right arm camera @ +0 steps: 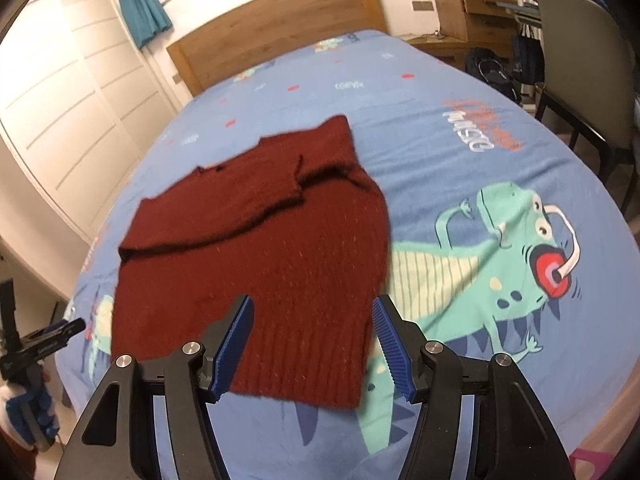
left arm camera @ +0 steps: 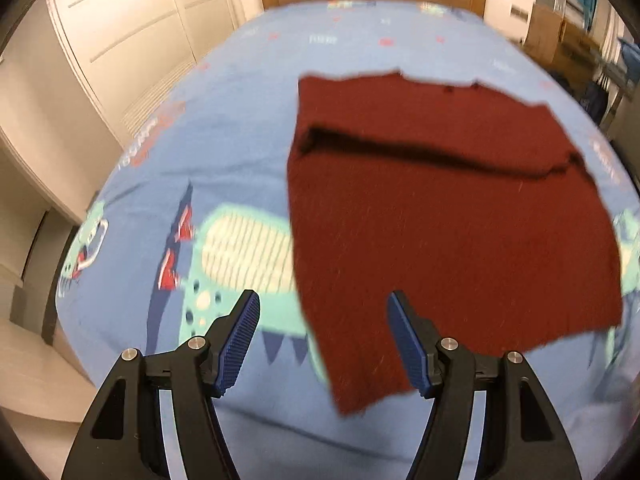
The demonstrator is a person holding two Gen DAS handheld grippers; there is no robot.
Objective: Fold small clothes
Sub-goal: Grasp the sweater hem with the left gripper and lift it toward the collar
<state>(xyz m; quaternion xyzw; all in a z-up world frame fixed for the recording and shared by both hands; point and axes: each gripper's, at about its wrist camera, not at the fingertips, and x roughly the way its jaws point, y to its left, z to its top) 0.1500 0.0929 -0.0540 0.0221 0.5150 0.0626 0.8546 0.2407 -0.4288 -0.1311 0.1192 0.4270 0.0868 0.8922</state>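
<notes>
A dark red knitted sweater (left arm camera: 448, 216) lies flat on the blue dinosaur-print bed sheet (left arm camera: 224, 132), with a sleeve folded across its chest. My left gripper (left arm camera: 323, 304) hovers open over the sweater's near left corner, nothing between its blue pads. In the right wrist view the sweater (right arm camera: 260, 256) spreads ahead with its ribbed hem nearest. My right gripper (right arm camera: 314, 306) stands open above the hem's right part, its pads clear of the cloth. The left tool's fingers (right arm camera: 66, 328) show at the far left edge, off the sweater.
A wooden headboard (right arm camera: 276, 20) closes the far end of the bed. White wardrobe doors (right arm camera: 68, 112) run along the left. A chair (right arm camera: 584, 64), a desk (right arm camera: 468, 12) and a dark bag (right arm camera: 492, 68) stand to the right. A gloved hand (right arm camera: 24, 412) holds the left tool.
</notes>
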